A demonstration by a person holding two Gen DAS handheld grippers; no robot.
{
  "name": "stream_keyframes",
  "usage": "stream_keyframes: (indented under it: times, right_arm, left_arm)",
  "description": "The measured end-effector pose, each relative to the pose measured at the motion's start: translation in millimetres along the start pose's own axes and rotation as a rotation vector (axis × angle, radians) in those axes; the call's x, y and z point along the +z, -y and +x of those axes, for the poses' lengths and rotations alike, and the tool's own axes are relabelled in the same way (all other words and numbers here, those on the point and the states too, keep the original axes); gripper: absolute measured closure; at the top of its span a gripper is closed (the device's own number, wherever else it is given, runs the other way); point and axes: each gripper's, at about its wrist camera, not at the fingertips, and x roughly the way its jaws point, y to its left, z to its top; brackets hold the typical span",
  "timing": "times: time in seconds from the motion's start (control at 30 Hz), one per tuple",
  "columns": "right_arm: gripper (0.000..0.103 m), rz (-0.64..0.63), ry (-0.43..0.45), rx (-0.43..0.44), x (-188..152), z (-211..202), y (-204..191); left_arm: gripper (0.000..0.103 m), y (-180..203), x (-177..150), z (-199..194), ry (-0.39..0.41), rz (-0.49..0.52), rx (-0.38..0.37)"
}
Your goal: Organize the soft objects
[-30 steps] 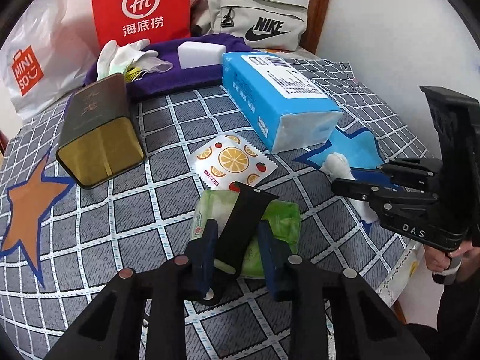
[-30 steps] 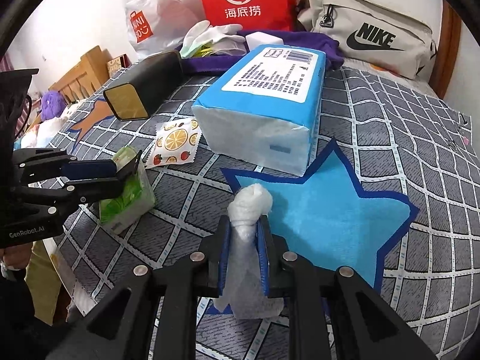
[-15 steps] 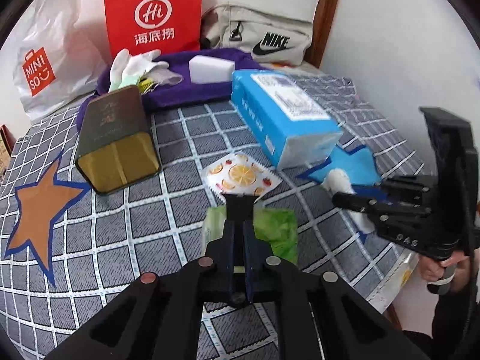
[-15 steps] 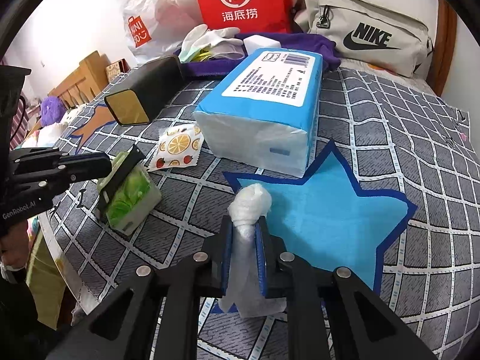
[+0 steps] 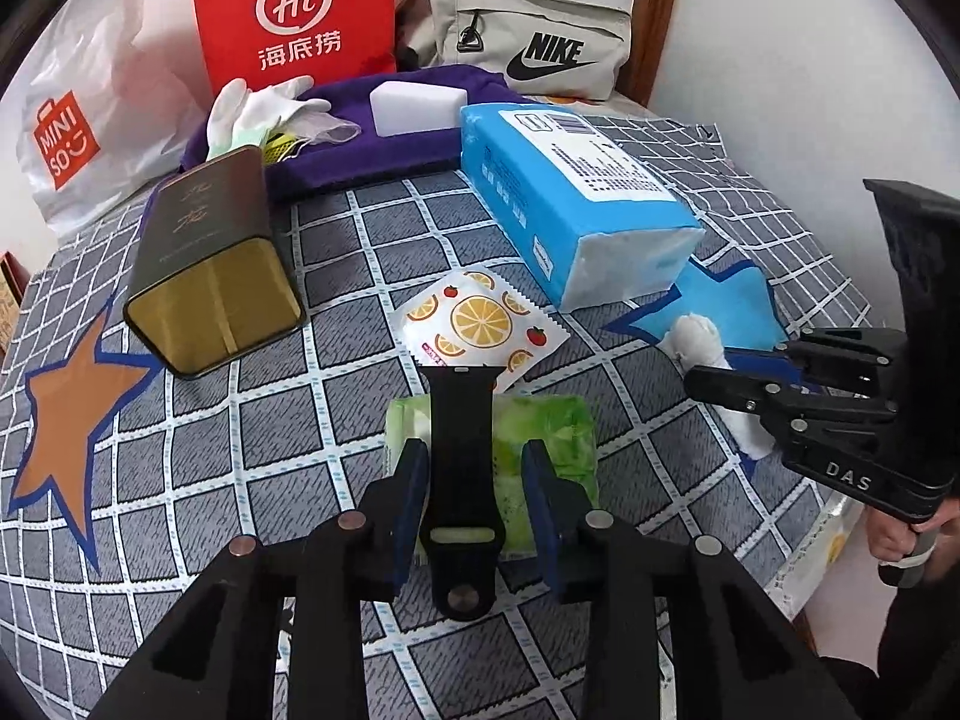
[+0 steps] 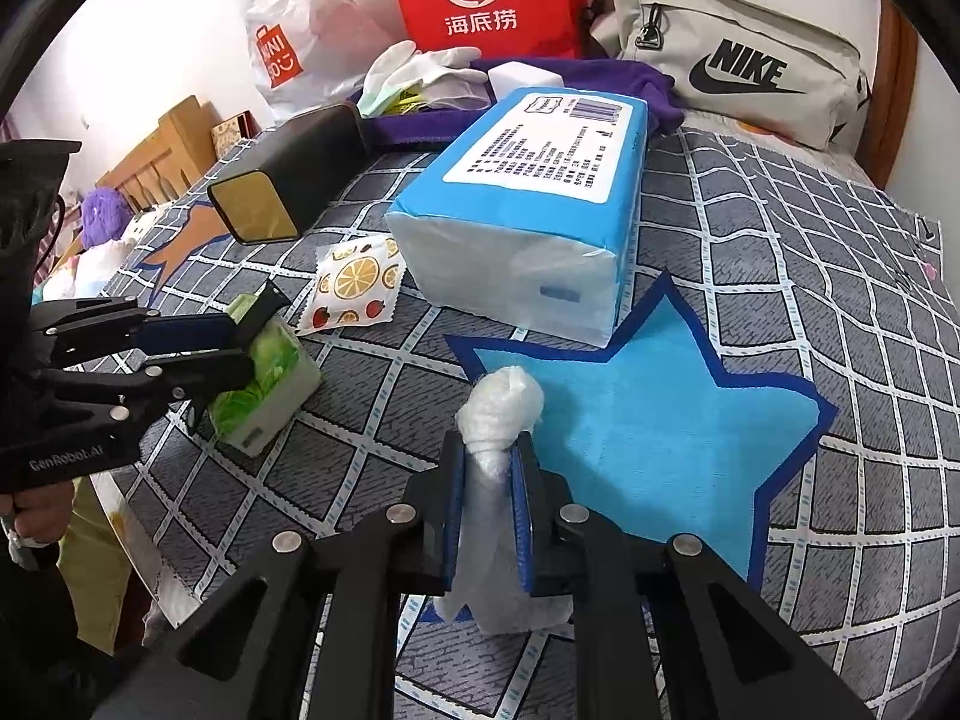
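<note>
Two claws hang over the bed's near edge. Left claw (image 5: 474, 468), jaws just parted, straddles a black strap (image 5: 461, 450) lying on the green pack (image 5: 555, 429), pads clear of it. Right claw (image 6: 489, 468) pinches a white wad (image 6: 501, 402).

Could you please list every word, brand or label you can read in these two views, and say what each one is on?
"Hi" and "海底捞": red paper bag.
"MINISO": white plastic bag.
"NIKE": beige bag.
"DAS": right gripper, on its body.
"GenRobot.AI": left gripper, on its body.
Gold characters on the dark tin: too blurred to read.
Label print on the blue tissue pack: too small to read.
</note>
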Motion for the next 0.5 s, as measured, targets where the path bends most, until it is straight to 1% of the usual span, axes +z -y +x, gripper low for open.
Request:
stream_keyframes:
  times: [0.07, 0.13, 0.23, 0.33, 0.5]
  right_arm:
    - [0.088, 0.002, 0.0, 0.005, 0, 1, 1]
    - [0.088, 0.004, 0.0, 0.008, 0, 1, 2]
    - [0.088, 0.003, 0.0, 0.008, 1, 1, 1]
    - [0.088, -0.001, 0.001, 0.008, 2, 2, 2]
    - [0.09, 0.001, 0.028, 0.021, 6, -7, 3]
  left_arm:
    - [0.083, 0, 0, 0, 0.004, 0.007, 0.021]
    - [0.083, -1, 1, -3, 0.006, 0.013, 0.018]
    - [0.082, -6, 2, 0, -0.009, -0.013, 0.023]
    - [0.083, -7, 2, -1, 0.005, -0.024, 0.015]
    - [0.083, -20, 8, -22, 0.061, -0.078, -0.06]
